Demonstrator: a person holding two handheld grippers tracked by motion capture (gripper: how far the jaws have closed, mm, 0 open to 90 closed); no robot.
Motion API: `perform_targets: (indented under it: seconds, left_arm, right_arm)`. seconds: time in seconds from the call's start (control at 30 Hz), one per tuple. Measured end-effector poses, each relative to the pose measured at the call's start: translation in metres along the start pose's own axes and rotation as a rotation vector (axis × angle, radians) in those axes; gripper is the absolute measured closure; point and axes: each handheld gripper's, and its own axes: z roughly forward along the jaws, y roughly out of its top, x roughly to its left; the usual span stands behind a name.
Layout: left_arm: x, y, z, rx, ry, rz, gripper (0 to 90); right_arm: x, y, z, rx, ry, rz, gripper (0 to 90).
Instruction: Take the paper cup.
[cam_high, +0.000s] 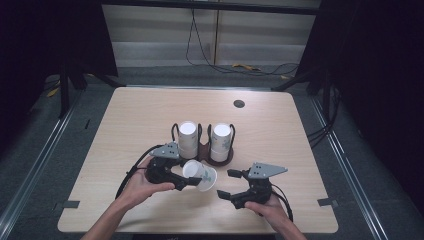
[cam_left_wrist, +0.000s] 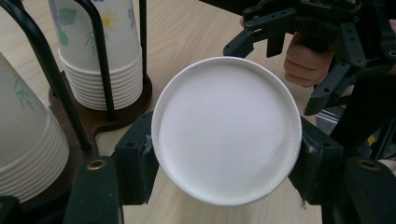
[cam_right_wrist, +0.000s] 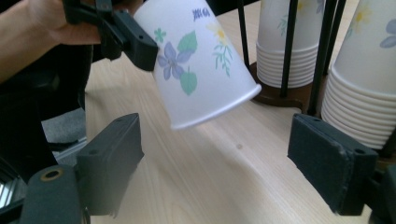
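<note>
A: Where is the loose paper cup (cam_high: 200, 175)?

B: Near the middle of the table (cam_high: 125, 125), lifted and tipped on its side, its closed base toward the left gripper (cam_high: 186, 181). That gripper's jaws are pinching it from both sides.

A: And the other one?

B: The right gripper (cam_high: 228, 184) sits near the front right, just beside the cup's open rim. Its jaws are spread wide with bare wood between them.

A: What stands close by?

B: A dark wooden cup holder (cam_high: 220, 160) with black wire posts, just beyond the held cup. It carries a left stack of cups (cam_high: 188, 137) and a right stack of cups (cam_high: 221, 140), both upside down and printed with flowers. The left gripper is almost against the holder's near edge.

A: Anything else on the table?

B: A small round dark hole (cam_high: 239, 104) near the far edge. A black cable (cam_high: 131, 170) trails from the left gripper.
</note>
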Motion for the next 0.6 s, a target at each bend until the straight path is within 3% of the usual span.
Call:
perform_targets:
  seconds: [0.6]
  left_arm:
    - [-0.0080,-0.0015,0.0074,-0.012,-0.041,-0.004,34.7]
  right_arm:
    - [-0.0007,-0.0017,-0.0004,-0.082,0.061,0.030,14.5]
